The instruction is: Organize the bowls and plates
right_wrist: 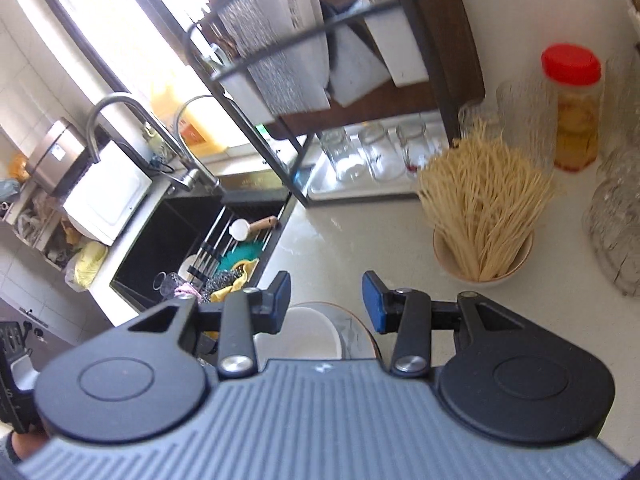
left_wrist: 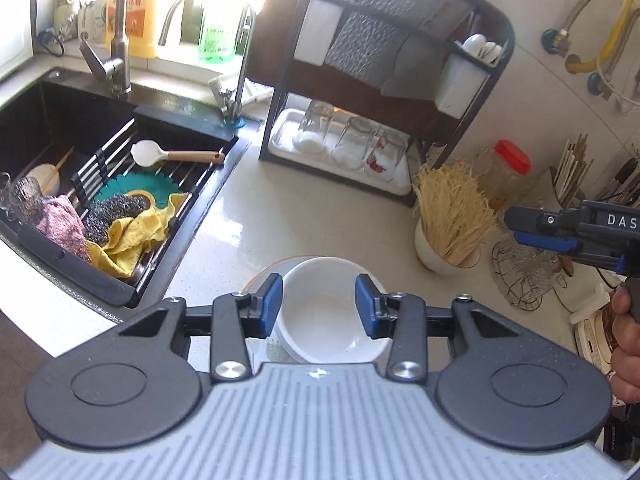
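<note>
A white bowl (left_wrist: 324,316) sits inside a shallow plate with an orange rim (left_wrist: 258,276) on the pale counter. My left gripper (left_wrist: 319,304) hovers above the bowl, open, its blue pads (left_wrist: 273,300) apart and touching nothing. In the right wrist view the same bowl (right_wrist: 300,332) and plate (right_wrist: 358,334) lie just below my right gripper (right_wrist: 326,300), which is also open and holds nothing. From the left wrist view, the right gripper (left_wrist: 514,226) reaches in from the right edge, held by a hand (left_wrist: 626,332).
A black sink (left_wrist: 52,120) on the left holds a drain rack with cloths, scrubbers and a white spoon (left_wrist: 148,153). A black dish rack (left_wrist: 400,64) stands behind, with upturned glasses (left_wrist: 352,140) on its tray. A cup of straw sticks (left_wrist: 448,216), a red-lidded jar (right_wrist: 576,108) and glassware (right_wrist: 616,220) stand at the right.
</note>
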{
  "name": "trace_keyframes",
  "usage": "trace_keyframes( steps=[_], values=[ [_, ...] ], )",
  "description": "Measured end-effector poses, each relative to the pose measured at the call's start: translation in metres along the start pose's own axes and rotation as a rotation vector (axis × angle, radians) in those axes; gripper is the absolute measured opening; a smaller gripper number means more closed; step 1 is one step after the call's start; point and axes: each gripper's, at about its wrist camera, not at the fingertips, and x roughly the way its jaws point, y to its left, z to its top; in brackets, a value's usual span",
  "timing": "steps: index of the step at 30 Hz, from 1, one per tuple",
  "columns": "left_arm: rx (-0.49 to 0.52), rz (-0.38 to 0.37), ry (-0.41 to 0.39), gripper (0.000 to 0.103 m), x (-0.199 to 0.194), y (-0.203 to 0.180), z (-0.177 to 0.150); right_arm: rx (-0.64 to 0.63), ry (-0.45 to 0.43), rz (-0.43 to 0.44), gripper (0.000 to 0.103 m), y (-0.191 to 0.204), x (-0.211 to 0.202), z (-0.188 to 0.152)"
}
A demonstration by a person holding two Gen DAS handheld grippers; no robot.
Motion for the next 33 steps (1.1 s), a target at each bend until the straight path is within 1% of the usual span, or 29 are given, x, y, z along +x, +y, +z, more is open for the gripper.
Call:
trace_keyframes(
  steps=[6, 10, 14, 22, 26, 33],
  values=[
    [0.014, 0.024, -0.066, 0.046, -0.037, -0.029, -0.015, -0.063, -0.046, 0.026, 0.043, 0.008, -0.04, -0.008],
    [-0.034, 0.026, -0.083, 0.046, -0.055, -0.039, -0.031, -0.112, -0.059, 0.038, 0.043, 0.014, -0.063, -0.02],
    [-0.019, 0.069, -0.084, 0.046, -0.069, -0.051, -0.051, -0.145, -0.072, 0.049, 0.043, 0.016, -0.082, -0.036],
    [-0.031, 0.097, -0.082, 0.046, -0.095, -0.059, -0.083, -0.158, -0.051, 0.046, 0.043, 0.014, -0.101, -0.07],
    [-0.039, 0.101, -0.075, 0.046, -0.101, -0.061, -0.095, -0.18, -0.03, 0.024, 0.043, 0.014, -0.107, -0.086],
    [-0.039, 0.103, -0.071, 0.046, -0.108, -0.07, -0.109, -0.202, -0.016, 0.02, 0.043, 0.015, -0.115, -0.101]
  ],
)
